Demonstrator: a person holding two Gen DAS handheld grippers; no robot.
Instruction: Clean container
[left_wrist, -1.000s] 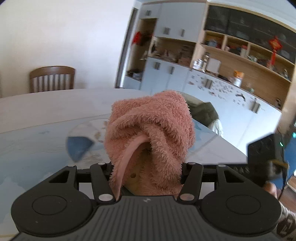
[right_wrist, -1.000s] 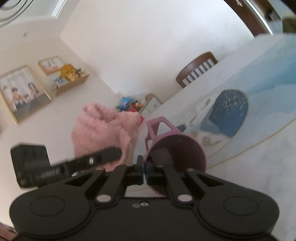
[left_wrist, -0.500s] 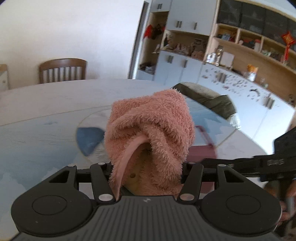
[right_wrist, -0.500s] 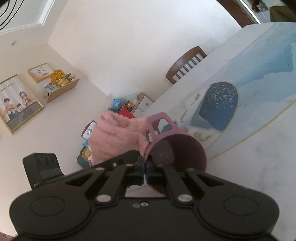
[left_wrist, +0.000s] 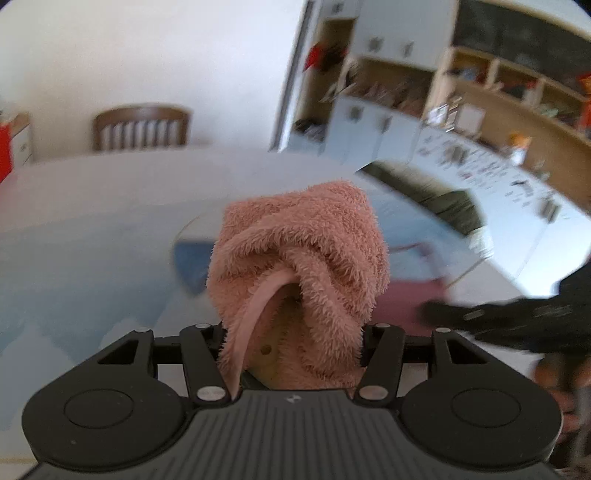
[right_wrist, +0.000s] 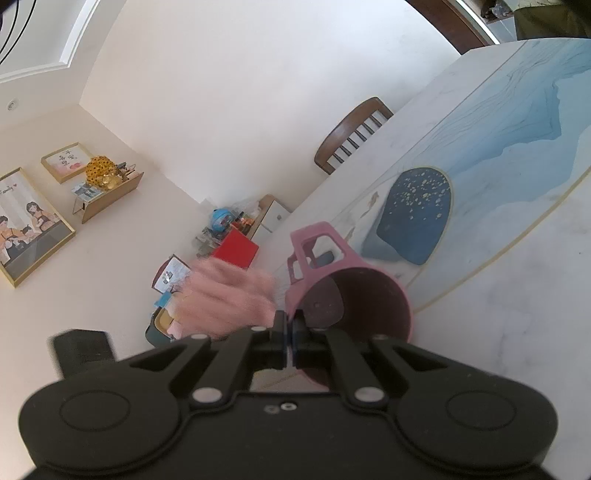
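My left gripper is shut on a bunched pink fluffy cloth that fills the middle of the left wrist view and hides the fingertips. My right gripper is shut on the rim of a pink cup with a cut-out handle, one finger inside the cup and one outside. The cup is tilted, its dark inside facing the camera. In the right wrist view the cloth shows blurred just left of the cup's rim. In the left wrist view the cup is a blurred pink shape to the right behind the cloth.
A round table with a blue and white marble pattern lies below both grippers. A wooden chair stands at its far side. Cabinets and open shelves line the right wall. A person's hand holds the right gripper.
The cloth and the cup have come closer together. In the left wrist view the cup and right gripper moved in from the right; in the right wrist view the cloth dropped lower beside the rim.
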